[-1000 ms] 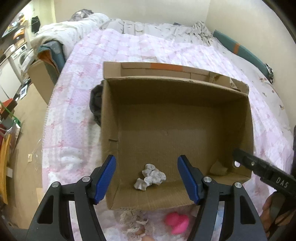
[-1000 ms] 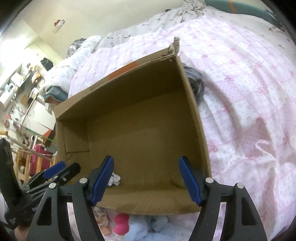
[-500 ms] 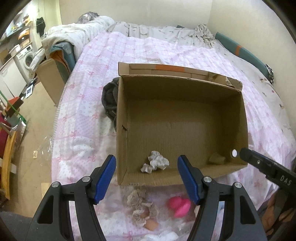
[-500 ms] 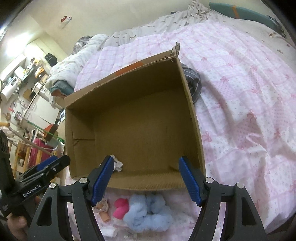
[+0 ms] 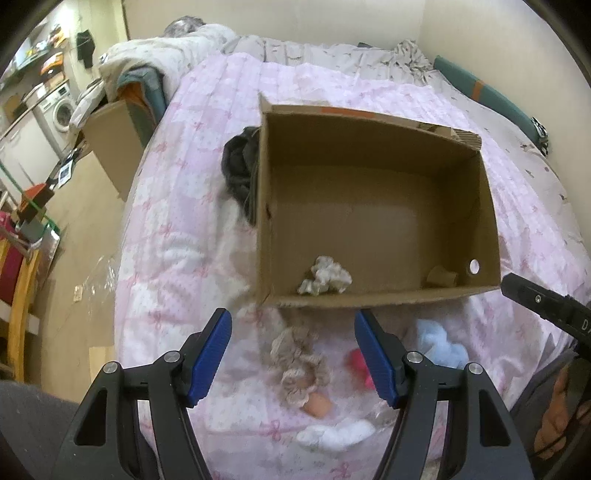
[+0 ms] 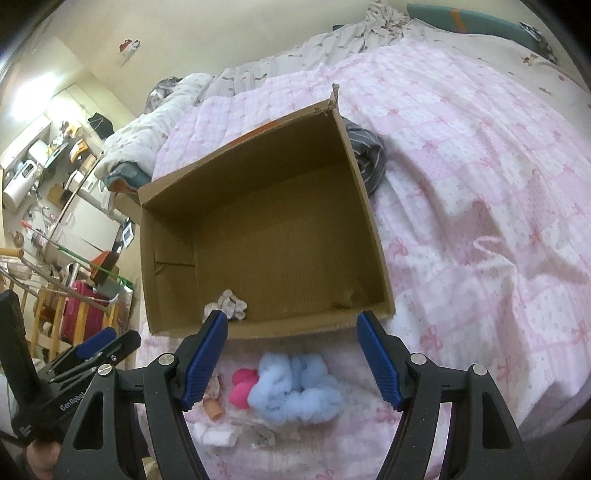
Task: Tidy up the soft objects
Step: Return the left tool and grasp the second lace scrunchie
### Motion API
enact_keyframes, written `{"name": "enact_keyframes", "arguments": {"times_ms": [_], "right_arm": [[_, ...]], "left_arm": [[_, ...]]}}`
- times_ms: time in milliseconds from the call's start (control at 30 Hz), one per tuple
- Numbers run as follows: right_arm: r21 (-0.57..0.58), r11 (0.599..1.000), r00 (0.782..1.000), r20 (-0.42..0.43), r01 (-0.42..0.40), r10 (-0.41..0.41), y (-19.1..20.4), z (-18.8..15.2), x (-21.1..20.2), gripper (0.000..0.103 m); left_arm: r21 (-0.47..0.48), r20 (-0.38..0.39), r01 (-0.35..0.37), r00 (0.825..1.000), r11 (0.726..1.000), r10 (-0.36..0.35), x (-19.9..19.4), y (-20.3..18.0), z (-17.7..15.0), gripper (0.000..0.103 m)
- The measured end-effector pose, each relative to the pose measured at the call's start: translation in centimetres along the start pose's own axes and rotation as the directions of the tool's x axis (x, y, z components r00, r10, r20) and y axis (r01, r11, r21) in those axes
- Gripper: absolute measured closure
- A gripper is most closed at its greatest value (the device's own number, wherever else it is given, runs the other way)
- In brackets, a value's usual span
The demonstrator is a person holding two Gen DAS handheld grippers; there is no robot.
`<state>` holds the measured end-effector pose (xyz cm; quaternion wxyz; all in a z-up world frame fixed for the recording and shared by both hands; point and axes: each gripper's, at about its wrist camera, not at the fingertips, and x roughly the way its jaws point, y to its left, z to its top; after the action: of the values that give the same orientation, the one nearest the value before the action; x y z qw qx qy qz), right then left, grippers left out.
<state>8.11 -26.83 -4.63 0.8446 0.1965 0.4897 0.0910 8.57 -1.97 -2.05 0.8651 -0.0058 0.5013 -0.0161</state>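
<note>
An open cardboard box [image 5: 491, 221] [image 6: 373, 229] sits on a pink quilted bed, and a crumpled cream scrunchie [image 5: 325, 281] [image 6: 231, 303] lies inside near its front wall. In front of the box lie a beige frilly scrunchie [image 5: 299, 360], a pink soft piece [image 5: 356, 363] [image 6: 242, 387], a fluffy light-blue piece [image 5: 441, 343] [image 6: 295, 391] and a white piece [image 5: 334, 435] [image 6: 216, 437]. My left gripper [image 5: 293, 360] hangs open above the beige scrunchie, holding nothing. My right gripper [image 6: 291, 360] stands open over the blue piece, also holding nothing.
A dark garment [image 5: 240, 173] [image 6: 369, 155] lies against the box's side. The bed's left edge drops to a wooden floor [image 5: 81, 236] with a second cardboard box [image 5: 110, 144], shelves and clutter. A wall [image 5: 273, 18] closes off the far end of the bed.
Both grippers have drawn back toward the bed's front edge. The box now looks farther off, and the soft pieces in front of it have come into view under the jaws.
</note>
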Motion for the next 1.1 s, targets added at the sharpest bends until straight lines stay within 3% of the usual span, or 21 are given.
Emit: {"name": "enact_keyframes", "arguments": {"times_ms": [467, 633, 733, 867, 933, 1100], "right_arm": [[-0.023, 0.998, 0.998, -0.026, 0.053, -0.054, -0.3, -2.8, -0.8, 0.027], [0.016, 0.998, 0.997, -0.051, 0.06, -0.059, -1.3, -2.8, -0.4, 0.027], [0.036, 0.997, 0.996, -0.064, 0.064, -0.062, -1.6, -2.7, 0.1, 0.027], [0.033, 0.997, 0.994, -0.086, 0.069, -0.066, -1.5, -2.8, 0.6, 0.027], [0.038, 0.998, 0.993, -0.101, 0.058, -0.054, -1.5, -2.9, 0.9, 0.027], [0.07, 0.997, 0.99, -0.14, 0.043, -0.033, -2.1, -3.0, 1.8, 0.027]], "left_arm": [[-0.079, -0.09, -0.047, 0.995, 0.996, 0.04, 1.6, 3.0, -3.0, 0.037], [-0.135, -0.151, -0.027, 0.988, 0.991, 0.006, 3.0, 3.8, -3.2, 0.037], [-0.17, -0.193, 0.01, 0.98, 0.985, -0.043, 4.2, 4.0, -3.2, 0.037], [-0.272, -0.299, 0.136, 0.929, 0.953, -0.218, 7.8, 4.0, -3.1, 0.037], [-0.262, -0.319, 0.131, 0.924, 0.956, -0.213, 9.0, 3.5, -2.9, 0.037], [-0.171, -0.338, 0.096, 0.929, 0.981, -0.15, 11.1, 1.4, -2.6, 0.037]]}}
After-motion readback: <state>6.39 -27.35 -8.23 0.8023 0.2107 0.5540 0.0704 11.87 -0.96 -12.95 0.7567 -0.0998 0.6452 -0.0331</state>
